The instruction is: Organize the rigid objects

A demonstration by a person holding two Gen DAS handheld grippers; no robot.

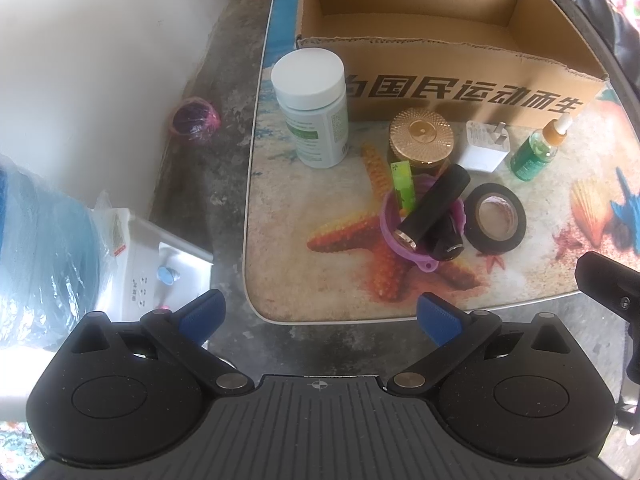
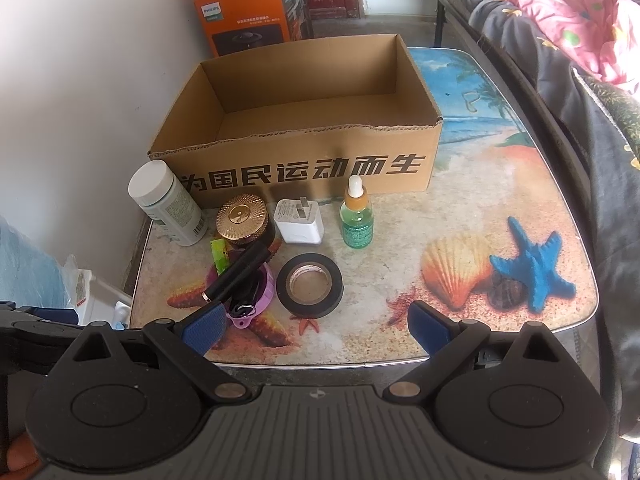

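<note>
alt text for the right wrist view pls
An open gripper hovers at the near edge of a beach-print table, facing an empty cardboard box. Before the box stand a white bottle, gold-lidded jar, charger, dropper bottle and tape roll.

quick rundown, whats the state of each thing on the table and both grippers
cardboard box: open on top, nothing visible inside
white-capped bottle: upright, capped
gold-lidded jar: upright, lid on
white charger: lying flat, prongs toward the box
green dropper bottle: upright, capped
black tape roll: lying flat
purple cup: holds black tubes and a green stick
left gripper: fingers open, holding nothing
right gripper: fingers open, holding nothing
</note>
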